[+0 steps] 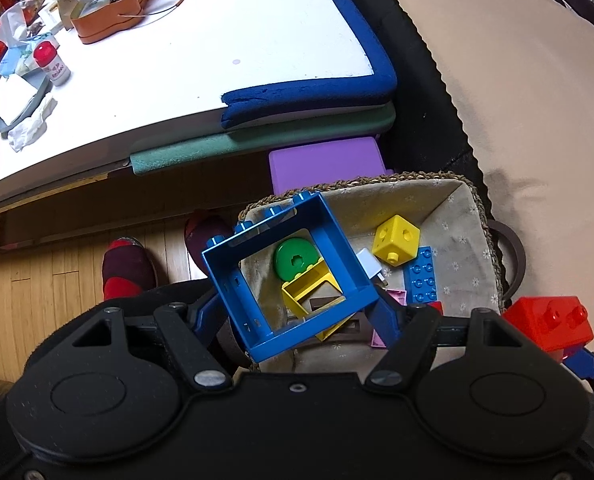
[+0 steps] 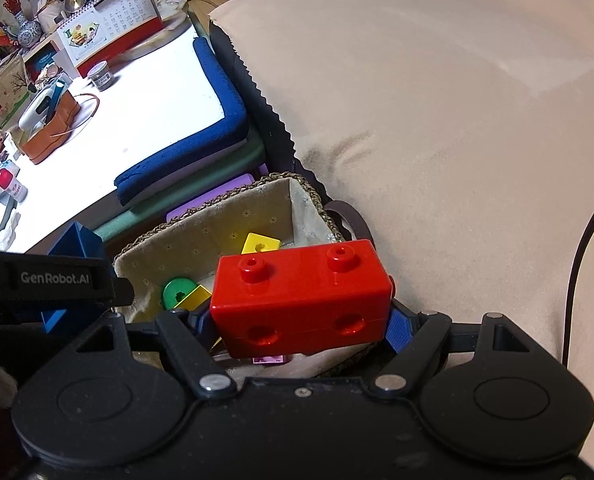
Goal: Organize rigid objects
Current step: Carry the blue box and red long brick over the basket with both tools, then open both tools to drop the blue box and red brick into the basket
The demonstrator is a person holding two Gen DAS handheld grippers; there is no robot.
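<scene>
Over the beige sofa cushion (image 2: 437, 128) and beside the white bench (image 1: 201, 60) with its blue foam edge guard (image 1: 309, 94), locate the fabric-lined woven basket (image 1: 449, 200), sitting low between the two with a purple box (image 1: 325, 164) at its far wall. Judge the step in hand as releasing both carried pieces into this basket. Left gripper (image 1: 297, 312): jaws part-open and clamped across the blue window-frame brick (image 1: 285, 276), held tilted above the near left corner of the basket, partly overhanging the rim. Shift inward over the lining before release, otherwise expect the frame to tip out toward the wooden floor (image 1: 57, 276). Right gripper (image 2: 301, 324): jaws wide and clamped on the ends of the red two-stud block (image 2: 301, 300), studs up, over the near right rim. Carry forward past the rim, lower, then open. Keep the two grippers apart; close together here, so release one at a time. Aim for open lining along the far wall, as the middle already holds a blue studded plate (image 1: 423, 276), yellow cube (image 1: 397, 240), green disc (image 1: 297, 258), yellow frame piece (image 1: 317, 292) and a pink piece (image 1: 395, 296). Avoid the dark handle (image 2: 353, 220) on the sofa side.
</scene>
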